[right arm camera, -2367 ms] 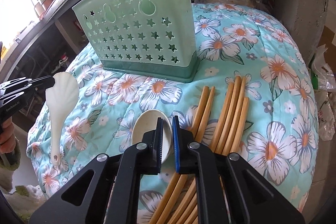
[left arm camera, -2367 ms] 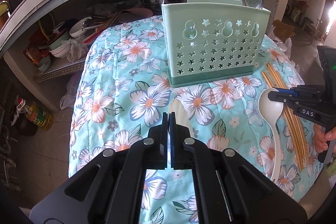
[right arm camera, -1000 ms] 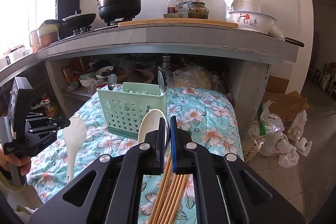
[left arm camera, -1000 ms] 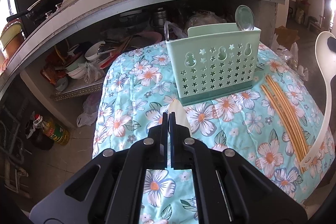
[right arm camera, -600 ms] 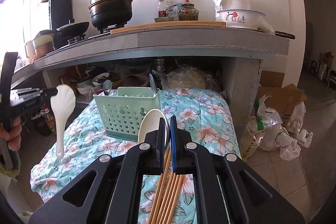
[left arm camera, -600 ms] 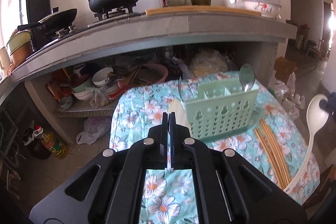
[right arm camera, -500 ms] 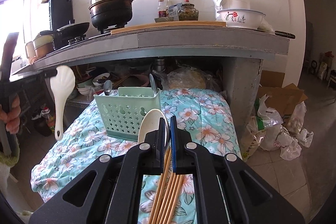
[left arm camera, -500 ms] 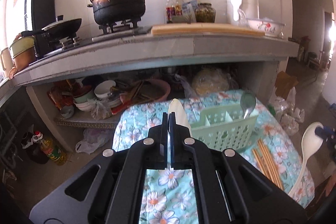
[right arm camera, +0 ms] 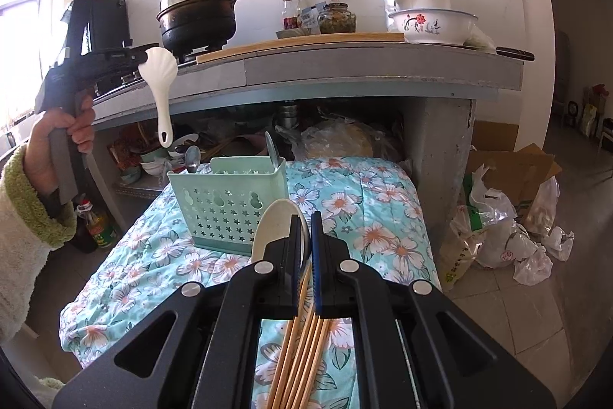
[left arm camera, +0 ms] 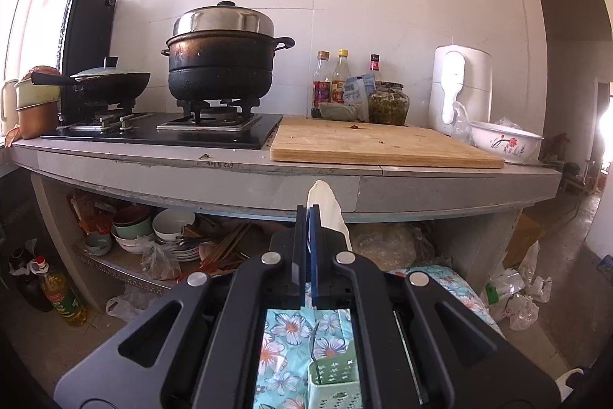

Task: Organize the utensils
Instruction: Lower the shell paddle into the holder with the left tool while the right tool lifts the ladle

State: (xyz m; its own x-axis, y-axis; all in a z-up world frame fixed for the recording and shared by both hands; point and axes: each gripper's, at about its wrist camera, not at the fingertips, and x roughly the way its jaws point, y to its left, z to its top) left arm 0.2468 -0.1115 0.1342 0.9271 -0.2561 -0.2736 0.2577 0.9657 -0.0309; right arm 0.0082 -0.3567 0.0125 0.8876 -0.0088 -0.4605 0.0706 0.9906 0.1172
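Between the closed fingers of the left gripper [left arm camera: 308,217] sits the scalloped head of a white rice paddle [right arm camera: 159,79]; from the right wrist view its handle hangs straight down, high above and to the left of the green utensil caddy [right arm camera: 230,202]. The left hand [right arm camera: 57,140], in a fleecy sleeve, grips that tool's handle. In the left wrist view the caddy lies far below the fingers, seen only through the frame gap.

The right gripper [right arm camera: 305,229] is pinched on the edge of a beige spoon [right arm camera: 276,229], whose bowl rises to the left of its fingers. The caddy stands just ahead and to the left of these fingers, on the floral cloth [right arm camera: 364,217].

Counted: two held utensils, one per gripper; one caddy, already holding two metal spoons [right arm camera: 272,148], one at its left end and one at its right; one bundle of about six wooden chopsticks [right arm camera: 302,344] lying on the cloth directly beneath the right gripper.

Beyond the caddy the concrete counter [right arm camera: 383,68] overhangs the covered surface. The caddy's top is open, with free air between it and the dangling paddle handle. To the right the cloth drops off toward floor with plastic bags [right arm camera: 517,240].
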